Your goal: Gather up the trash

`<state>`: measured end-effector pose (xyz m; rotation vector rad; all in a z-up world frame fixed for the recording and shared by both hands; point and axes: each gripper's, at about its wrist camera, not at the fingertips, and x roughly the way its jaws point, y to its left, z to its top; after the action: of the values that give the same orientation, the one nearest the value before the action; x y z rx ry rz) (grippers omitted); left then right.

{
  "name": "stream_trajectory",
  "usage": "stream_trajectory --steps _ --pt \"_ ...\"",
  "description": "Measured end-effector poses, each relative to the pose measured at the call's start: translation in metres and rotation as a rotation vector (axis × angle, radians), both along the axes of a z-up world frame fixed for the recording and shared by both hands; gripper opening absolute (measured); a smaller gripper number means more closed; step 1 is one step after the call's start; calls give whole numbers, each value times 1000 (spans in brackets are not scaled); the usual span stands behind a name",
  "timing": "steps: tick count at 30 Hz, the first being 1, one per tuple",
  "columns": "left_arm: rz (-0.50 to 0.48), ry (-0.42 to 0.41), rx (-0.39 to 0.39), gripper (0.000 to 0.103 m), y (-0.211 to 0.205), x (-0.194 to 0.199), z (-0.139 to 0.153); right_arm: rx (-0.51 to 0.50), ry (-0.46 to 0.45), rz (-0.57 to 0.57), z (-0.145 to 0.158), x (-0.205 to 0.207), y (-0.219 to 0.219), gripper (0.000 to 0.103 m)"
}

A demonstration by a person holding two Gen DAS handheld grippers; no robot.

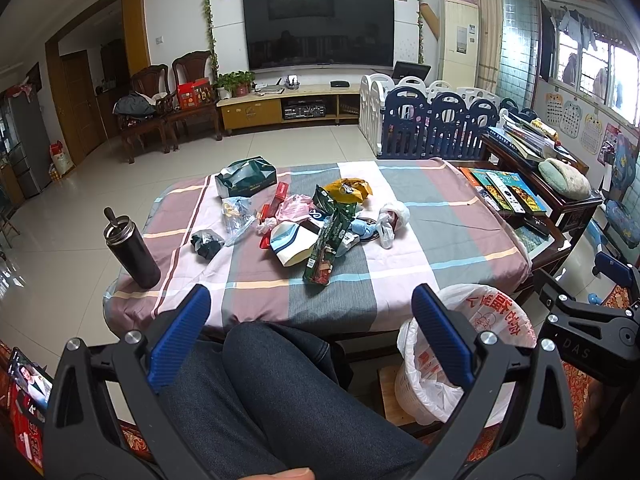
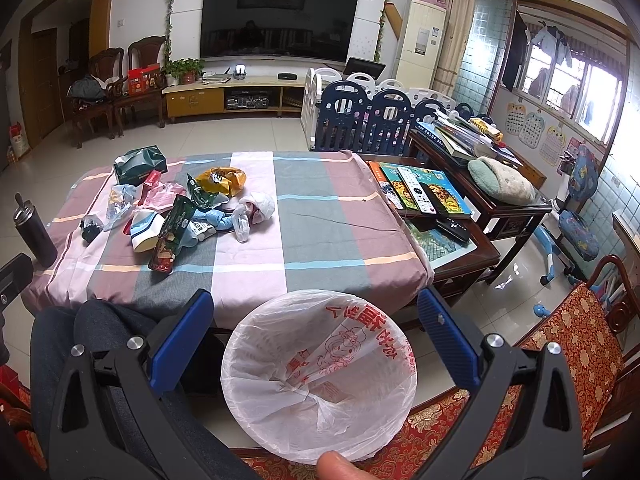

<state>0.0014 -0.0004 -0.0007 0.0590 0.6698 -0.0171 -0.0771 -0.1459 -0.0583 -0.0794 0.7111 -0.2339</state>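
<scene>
A pile of trash (image 1: 320, 224) lies on the striped tablecloth: snack wrappers, crumpled plastic bags, a yellow packet (image 1: 347, 191) and a long green wrapper (image 1: 326, 250). The same trash pile (image 2: 188, 212) shows at the left of the right wrist view. A white bin lined with a printed plastic bag (image 2: 320, 376) stands on the floor at the table's near right corner, also the bin (image 1: 464, 352) in the left wrist view. My left gripper (image 1: 312, 320) hangs open over a person's knee, short of the table. My right gripper (image 2: 314, 324) is open above the bin, holding nothing.
A dark flask (image 1: 130, 248) stands at the table's near left corner and a green tissue box (image 1: 246, 178) at its far left. A wooden side table (image 2: 460, 208) with books and remotes adjoins on the right. A red patterned chair (image 2: 576, 344) stands beside the bin.
</scene>
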Motion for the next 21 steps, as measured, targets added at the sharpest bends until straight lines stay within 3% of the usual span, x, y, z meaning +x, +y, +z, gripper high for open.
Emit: stream_trajectory --steps 12,13,21 --pt "0 3 0 100 0 0 0 0 2 -1 0 0 0 100" --pt "0 3 1 100 0 -3 -14 0 1 0 0 0 1 100" --pt "0 5 1 100 0 -4 -17 2 5 -3 -5 0 -3 100"
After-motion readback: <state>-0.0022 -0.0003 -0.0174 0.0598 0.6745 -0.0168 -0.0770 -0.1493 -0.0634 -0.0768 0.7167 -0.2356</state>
